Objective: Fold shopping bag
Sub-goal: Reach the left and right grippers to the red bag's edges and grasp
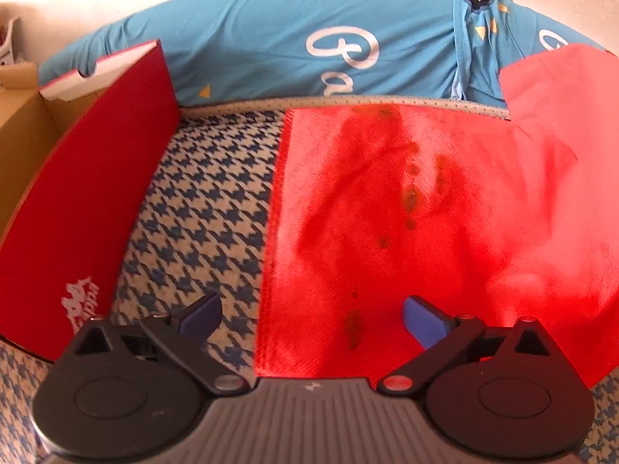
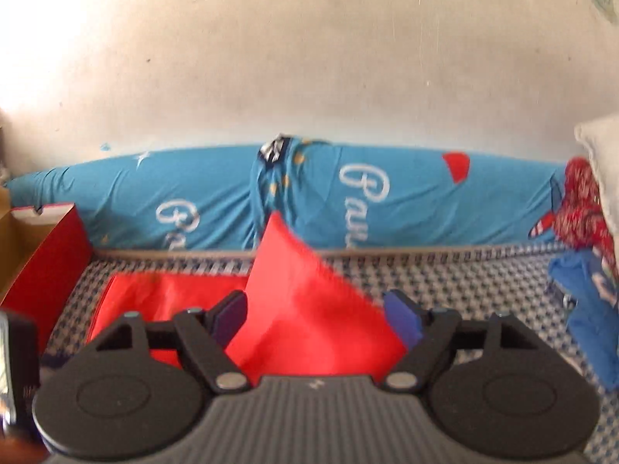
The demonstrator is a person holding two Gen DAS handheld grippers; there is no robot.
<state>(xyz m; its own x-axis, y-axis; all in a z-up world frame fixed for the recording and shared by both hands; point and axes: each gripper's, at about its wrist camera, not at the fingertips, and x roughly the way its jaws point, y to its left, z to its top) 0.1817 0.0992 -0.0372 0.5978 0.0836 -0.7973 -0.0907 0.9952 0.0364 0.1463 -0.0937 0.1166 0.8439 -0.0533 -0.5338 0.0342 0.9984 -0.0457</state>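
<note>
Bag: red shopping bag (image 1: 387, 212) on bed (image 1: 201, 208), one corner raised
Left tool (image 1: 311, 319): spread wide, empty
Right tool (image 2: 315, 319): spread; raised flap between jaws, grip unclear
Next: carry flap across

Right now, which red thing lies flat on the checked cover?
The red shopping bag, soft cloth spread on the cover; the red box lid stands upright beside it.

— The shopping bag (image 1: 387, 208)?
— Red non-woven fabric, spread mostly flat on the houndstooth-patterned bedcover (image 1: 209, 208), faintly creased and stained.
— All flat?
— No — one corner (image 2: 294, 290) stands raised, tilted above the rest.
</note>
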